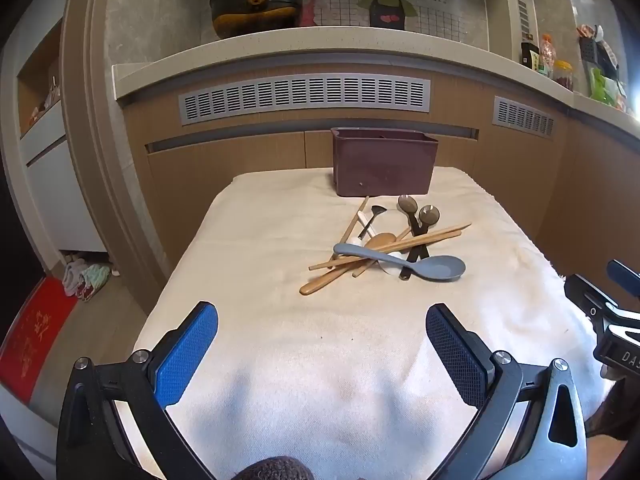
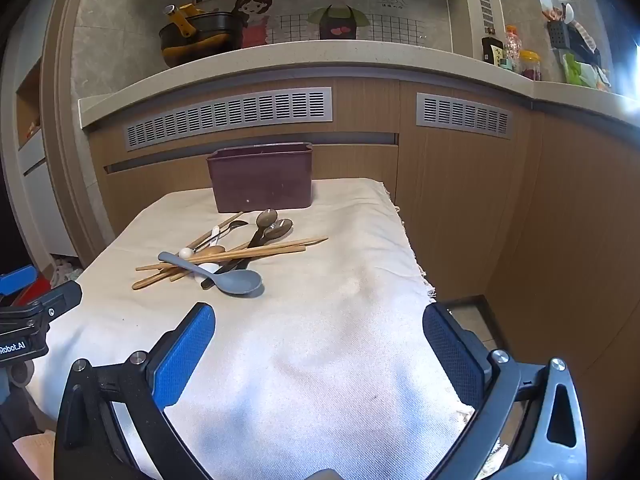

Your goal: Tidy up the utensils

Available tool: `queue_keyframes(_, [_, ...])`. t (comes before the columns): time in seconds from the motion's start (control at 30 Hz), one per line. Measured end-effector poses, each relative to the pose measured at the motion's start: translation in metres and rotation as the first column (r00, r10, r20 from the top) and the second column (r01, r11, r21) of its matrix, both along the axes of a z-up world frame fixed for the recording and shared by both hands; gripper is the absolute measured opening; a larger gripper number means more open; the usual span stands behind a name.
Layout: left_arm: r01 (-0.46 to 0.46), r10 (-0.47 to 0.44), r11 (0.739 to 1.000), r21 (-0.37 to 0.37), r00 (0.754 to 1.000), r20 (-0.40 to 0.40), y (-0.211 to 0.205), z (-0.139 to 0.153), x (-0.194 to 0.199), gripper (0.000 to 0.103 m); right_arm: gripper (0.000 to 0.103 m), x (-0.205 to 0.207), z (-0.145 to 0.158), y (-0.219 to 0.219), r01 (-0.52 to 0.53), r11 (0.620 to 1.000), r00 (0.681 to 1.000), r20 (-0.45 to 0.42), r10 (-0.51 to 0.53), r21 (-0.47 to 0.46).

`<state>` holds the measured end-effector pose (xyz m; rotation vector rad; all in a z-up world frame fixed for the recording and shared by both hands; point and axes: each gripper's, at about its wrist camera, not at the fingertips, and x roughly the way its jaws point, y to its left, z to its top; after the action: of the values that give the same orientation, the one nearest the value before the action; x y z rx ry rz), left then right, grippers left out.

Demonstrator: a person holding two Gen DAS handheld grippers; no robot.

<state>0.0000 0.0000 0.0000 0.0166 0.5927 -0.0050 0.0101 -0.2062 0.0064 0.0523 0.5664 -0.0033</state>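
A tangled pile of utensils (image 1: pixel 384 246) is seen lying on the cloth-covered worktop (image 1: pixel 280 344), just in front of a dark maroon holder (image 1: pixel 384 162) that stands at the far edge. Neither hand-held gripper is occupied: the left hand-held gripper (image 1: pixel 322 344) and the right hand-held gripper (image 2: pixel 319 346) are both spread wide with nothing between the pads, held well short of the pile and angled down toward the cloth.

The pile is made up of a grey spoon (image 1: pixel 404 264) lying across the top, several wooden chopsticks (image 1: pixel 400 246), a wooden spoon (image 1: pixel 344 270), two dark-handled spoons (image 1: pixel 416 224), and what appears to be a white piece underneath, though it is largely hidden. All are judged light and stiff. The chopsticks are likely to roll or pivot if pinched near an end, so a grip near mid-length would be favoured. The grey spoon is best taken first, by its narrow handle, since the others are pinned beneath it. The smooth dark spoons may slip between the pads.
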Motion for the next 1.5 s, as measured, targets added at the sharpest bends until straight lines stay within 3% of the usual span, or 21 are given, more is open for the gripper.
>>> queue_keyframes(1.5, [-0.018, 0.018, 1.000, 0.021, 1.000, -0.004, -0.0025, -0.0043, -0.0006, 0.103, 0.103, -0.0013, 0.0011, -0.0042, 0.002, 1.000, 1.000, 0.008, -0.002, -0.007])
